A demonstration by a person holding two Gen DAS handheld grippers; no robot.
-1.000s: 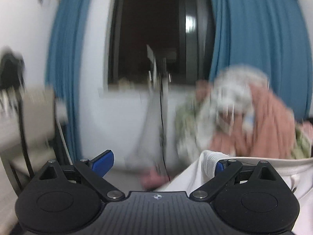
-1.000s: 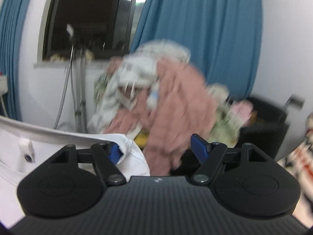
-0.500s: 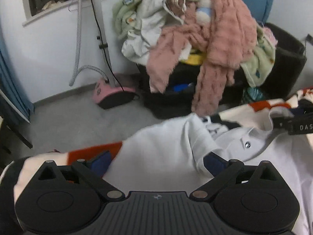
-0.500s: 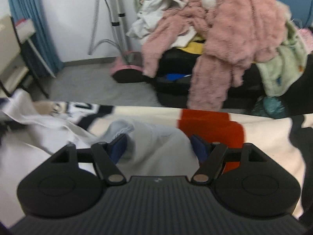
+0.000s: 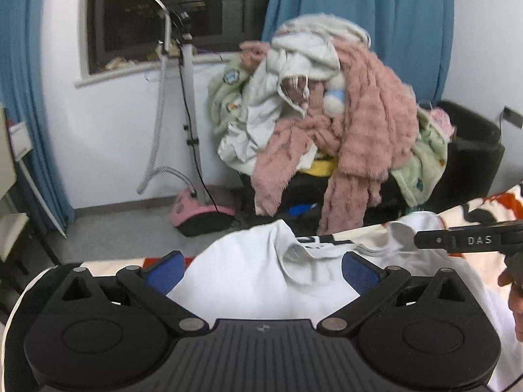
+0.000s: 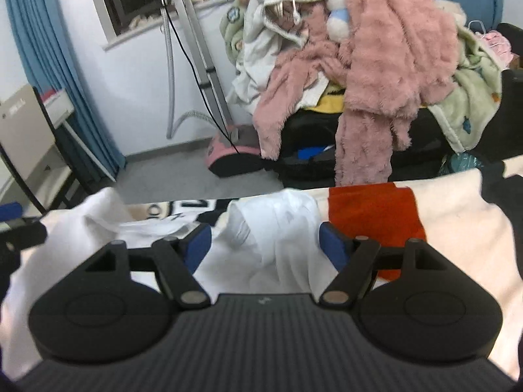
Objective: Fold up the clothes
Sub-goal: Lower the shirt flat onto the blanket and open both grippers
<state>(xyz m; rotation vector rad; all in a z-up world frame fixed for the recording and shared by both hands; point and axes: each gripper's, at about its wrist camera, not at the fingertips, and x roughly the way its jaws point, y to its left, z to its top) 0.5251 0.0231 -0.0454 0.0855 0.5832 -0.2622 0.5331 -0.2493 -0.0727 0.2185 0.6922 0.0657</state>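
A white polo shirt [image 5: 248, 268] lies spread on a cream blanket with red and black patches [image 6: 457, 222]. Its collar [image 5: 304, 254] points toward the far edge of the bed. My left gripper [image 5: 261, 272] hovers low over the shirt's body, its blue pads [image 5: 163, 274] wide apart and pressing on nothing. My right gripper [image 6: 264, 245] is over a bunched sleeve of the shirt [image 6: 274, 225]. The cloth sits between its pads without being squeezed. In the left wrist view the right gripper [image 5: 457, 240] shows as a black bar at the right edge, with a hand [image 5: 514, 294] behind it.
Beyond the bed's far edge a black chair carries a tall heap of clothes [image 5: 359, 130] with pink fleece on top. A garment steamer [image 5: 186, 98] with a pink base [image 5: 202, 212] stands by the window wall. Blue curtains [image 5: 359, 6] hang behind, and a folding desk [image 6: 26, 124] stands left.
A second ago the shirt hung lifted at both grippers, facing the window. Both then dipped toward the bed; now the shirt lies on the blanket and the left jaws stand slightly wider.
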